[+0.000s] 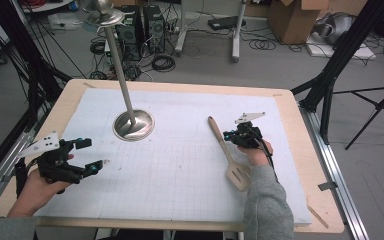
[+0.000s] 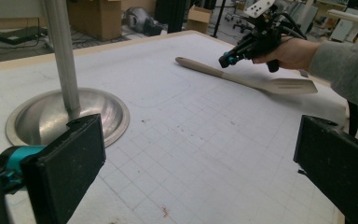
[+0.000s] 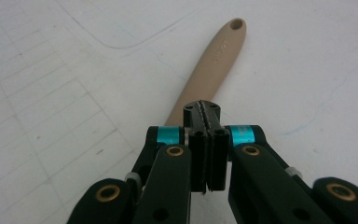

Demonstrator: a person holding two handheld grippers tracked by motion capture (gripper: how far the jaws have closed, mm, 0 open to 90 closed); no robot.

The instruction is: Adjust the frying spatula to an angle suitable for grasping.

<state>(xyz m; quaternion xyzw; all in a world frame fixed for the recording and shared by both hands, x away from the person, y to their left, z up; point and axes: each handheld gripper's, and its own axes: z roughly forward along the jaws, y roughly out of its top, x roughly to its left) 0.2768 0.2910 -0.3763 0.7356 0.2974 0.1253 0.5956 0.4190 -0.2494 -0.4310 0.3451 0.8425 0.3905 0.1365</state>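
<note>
With the right hand-held gripper [image 3: 206,154] closed, jaws together and empty above the spatula [image 1: 227,152] lying flat on the counter [image 1: 300,210], and the left hand-held gripper [image 1: 91,155] standing wide open and idle, the pickup is judged not yet begun.

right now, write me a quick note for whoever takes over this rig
Left gripper: open, empty, at the mat's near left.
Right gripper: shut, nothing between its jaws, just above the spatula handle.
The spatula lies flat on the white mat, handle pointing away, slotted blade near the person's sleeve. The metal stand is upright at the far left.
Done: nothing lifted.
Left: likely open the right gripper and grip the spatula.
</note>
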